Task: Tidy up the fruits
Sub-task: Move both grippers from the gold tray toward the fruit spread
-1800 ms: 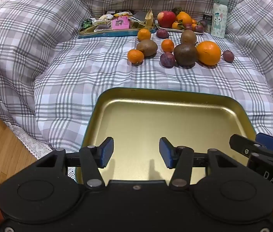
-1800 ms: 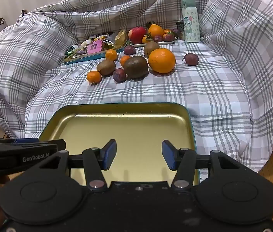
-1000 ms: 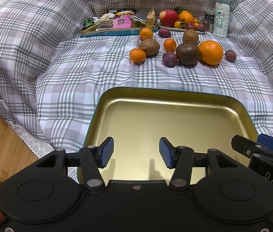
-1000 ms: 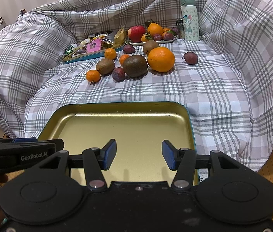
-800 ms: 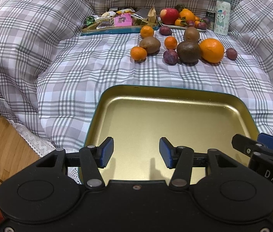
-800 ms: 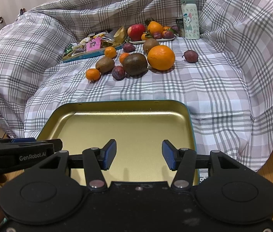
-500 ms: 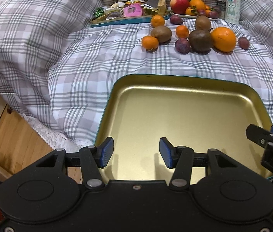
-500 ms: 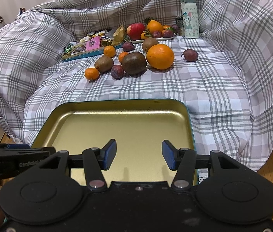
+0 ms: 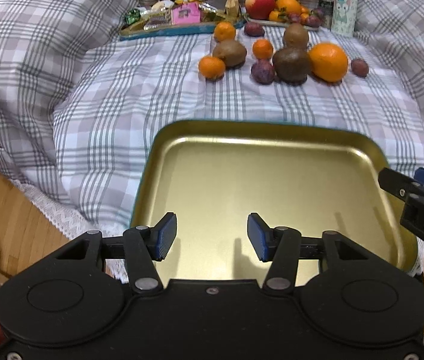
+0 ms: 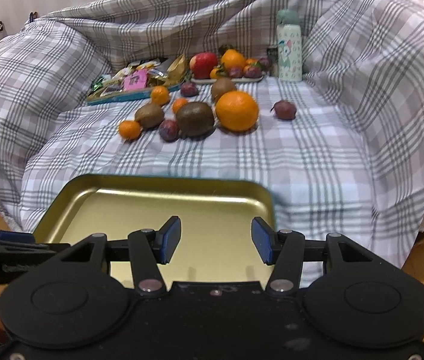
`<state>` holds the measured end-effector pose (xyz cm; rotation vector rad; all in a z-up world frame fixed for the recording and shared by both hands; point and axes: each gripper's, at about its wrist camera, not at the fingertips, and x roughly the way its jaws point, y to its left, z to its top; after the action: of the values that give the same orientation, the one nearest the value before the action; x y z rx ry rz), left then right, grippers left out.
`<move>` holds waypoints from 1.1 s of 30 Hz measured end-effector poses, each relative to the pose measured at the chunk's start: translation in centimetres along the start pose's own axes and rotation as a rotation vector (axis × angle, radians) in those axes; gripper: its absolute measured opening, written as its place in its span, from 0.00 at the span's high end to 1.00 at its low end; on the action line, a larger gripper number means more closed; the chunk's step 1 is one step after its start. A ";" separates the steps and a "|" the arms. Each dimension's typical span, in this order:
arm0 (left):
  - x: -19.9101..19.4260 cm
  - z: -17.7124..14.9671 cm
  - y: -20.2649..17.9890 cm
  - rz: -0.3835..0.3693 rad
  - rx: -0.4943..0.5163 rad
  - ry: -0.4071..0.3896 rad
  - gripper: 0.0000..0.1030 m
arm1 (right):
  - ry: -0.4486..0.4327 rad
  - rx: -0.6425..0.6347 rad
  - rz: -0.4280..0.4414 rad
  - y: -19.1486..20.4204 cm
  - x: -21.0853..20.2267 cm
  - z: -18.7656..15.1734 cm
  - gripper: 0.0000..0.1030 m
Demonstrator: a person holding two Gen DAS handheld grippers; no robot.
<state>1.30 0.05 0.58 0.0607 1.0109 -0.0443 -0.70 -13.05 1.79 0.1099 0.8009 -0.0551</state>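
Left wrist view: left gripper (image 9: 212,237) held with jaws parted about halfway, nothing between the blue pads (image 9: 166,236), hovering over the near edge of an empty gold tray (image 9: 272,177). Beyond the tray, ahead and slightly right of the fingers, loose fruit on the plaid blanket (image 9: 97,96): large orange (image 9: 328,61), big brown kiwi (image 9: 291,63) touching it, dark plum (image 9: 262,72) just beside the kiwi, 3 small tangerines, nearest one (image 9: 211,67) against a smaller kiwi (image 9: 230,52). Lone plum (image 9: 359,66) farthest right. Further ahead, a snack tray (image 9: 178,21), a plate of fruit with a red apple (image 9: 259,2), and a patterned bottle (image 9: 344,9). Tip of the right gripper (image 9: 416,198) entering at the right edge.

Right wrist view: right gripper (image 10: 216,241) likewise about half open, gripping nothing, above the tray's near right part (image 10: 139,198). Same fruit cluster straight ahead on the blanket, well apart from the fingers: orange (image 10: 237,110), kiwi (image 10: 195,118), plum (image 10: 168,130). Lone plum (image 10: 285,109) ahead to the right. Left gripper's black body (image 10: 7,252) at the left edge.
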 end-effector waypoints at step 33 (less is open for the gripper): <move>6.6 11.0 1.7 -0.064 0.004 -0.076 0.52 | 0.084 0.040 -0.008 -2.0 9.6 7.8 0.48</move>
<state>14.17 0.95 0.87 0.0303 0.9362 -0.1059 11.32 -16.02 0.14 0.1474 0.8841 -0.0745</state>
